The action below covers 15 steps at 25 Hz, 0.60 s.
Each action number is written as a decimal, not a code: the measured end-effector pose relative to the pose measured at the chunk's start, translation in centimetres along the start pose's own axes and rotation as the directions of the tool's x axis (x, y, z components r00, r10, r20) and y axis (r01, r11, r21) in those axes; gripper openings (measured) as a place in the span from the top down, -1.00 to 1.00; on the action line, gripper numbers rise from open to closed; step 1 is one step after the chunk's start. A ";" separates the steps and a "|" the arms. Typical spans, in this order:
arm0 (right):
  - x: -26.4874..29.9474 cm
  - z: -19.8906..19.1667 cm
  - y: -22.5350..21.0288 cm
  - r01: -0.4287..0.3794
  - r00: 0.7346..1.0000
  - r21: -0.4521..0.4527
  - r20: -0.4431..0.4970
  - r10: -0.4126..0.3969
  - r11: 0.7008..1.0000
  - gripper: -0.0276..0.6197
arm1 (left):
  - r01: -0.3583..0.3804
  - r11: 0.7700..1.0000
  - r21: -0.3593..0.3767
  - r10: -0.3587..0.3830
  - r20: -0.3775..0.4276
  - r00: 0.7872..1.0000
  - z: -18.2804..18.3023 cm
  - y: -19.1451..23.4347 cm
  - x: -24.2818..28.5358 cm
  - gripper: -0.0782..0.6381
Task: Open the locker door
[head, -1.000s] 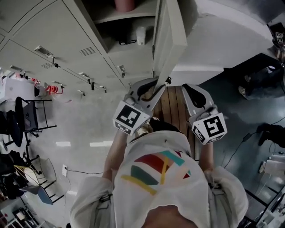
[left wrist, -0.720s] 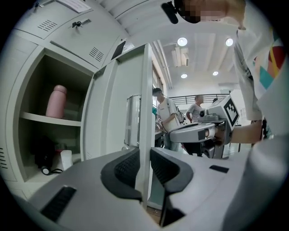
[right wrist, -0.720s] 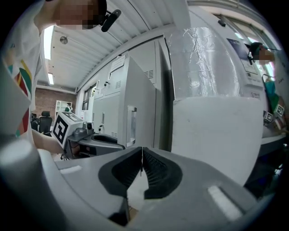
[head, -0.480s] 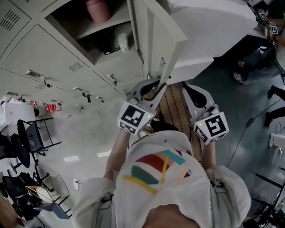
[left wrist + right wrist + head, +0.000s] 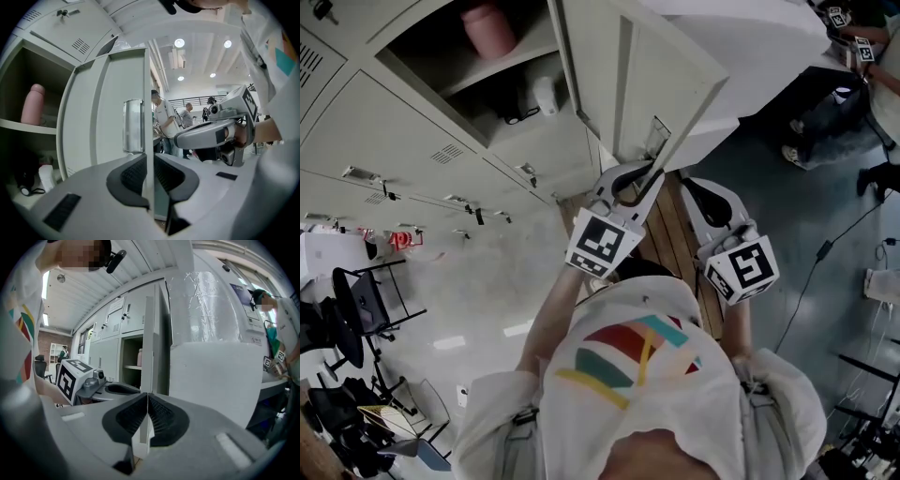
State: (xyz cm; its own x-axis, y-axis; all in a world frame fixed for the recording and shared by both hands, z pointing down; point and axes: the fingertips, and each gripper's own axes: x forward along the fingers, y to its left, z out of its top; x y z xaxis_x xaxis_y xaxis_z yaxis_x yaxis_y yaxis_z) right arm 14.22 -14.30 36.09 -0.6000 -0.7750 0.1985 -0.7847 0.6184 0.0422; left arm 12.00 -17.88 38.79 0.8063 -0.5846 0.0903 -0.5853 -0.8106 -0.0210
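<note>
- Two floors meet under the person: a pale glossy floor (image 5: 478, 281) on the left and a dark floor (image 5: 811, 206) on the right. A strip of wooden slats (image 5: 667, 220) runs between them at the foot of the lockers.
- Both forearms reach forward from white sleeves, each hand carrying a smooth grey gripper topped by a marker cube.
- The left gripper (image 5: 149, 164) is raised. Its ribbed black pads are clamped on the thin free edge of the locker door (image 5: 108, 117), one pad on each face.
- The right gripper (image 5: 147, 401) hangs just right of that edge, apart from it. Its ribbed pads are pressed together at the tips with nothing between them.
- The door is flat grey sheet metal swung well out from its frame, and it carries a shiny upright handle plate (image 5: 132, 125).
- Behind it, the open compartment holds a pink bottle (image 5: 32, 104) upright on a shelf (image 5: 28, 126).
- More grey lockers (image 5: 422, 131) with louvred vents line the wall to the left.
- A big white unit (image 5: 215, 380), partly film-wrapped, stands to the right.
- Farther off, people (image 5: 164, 122) stand under round ceiling lights (image 5: 179, 43).
</note>
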 end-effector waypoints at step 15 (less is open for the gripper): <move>0.7 -0.5 -0.7 0.008 1.000 0.033 0.008 -0.008 0.999 0.89 | -0.052 0.998 -0.020 0.052 -0.007 0.999 0.0 -0.1 0.6 0.62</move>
State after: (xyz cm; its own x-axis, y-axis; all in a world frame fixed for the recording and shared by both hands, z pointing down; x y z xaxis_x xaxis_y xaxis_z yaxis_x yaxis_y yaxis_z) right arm 14.43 -15.25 36.68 -0.5948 -0.7810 0.1903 -0.7942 0.6076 0.0109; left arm 12.52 -18.13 38.87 0.7743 -0.6256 0.0956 -0.6281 -0.7781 -0.0053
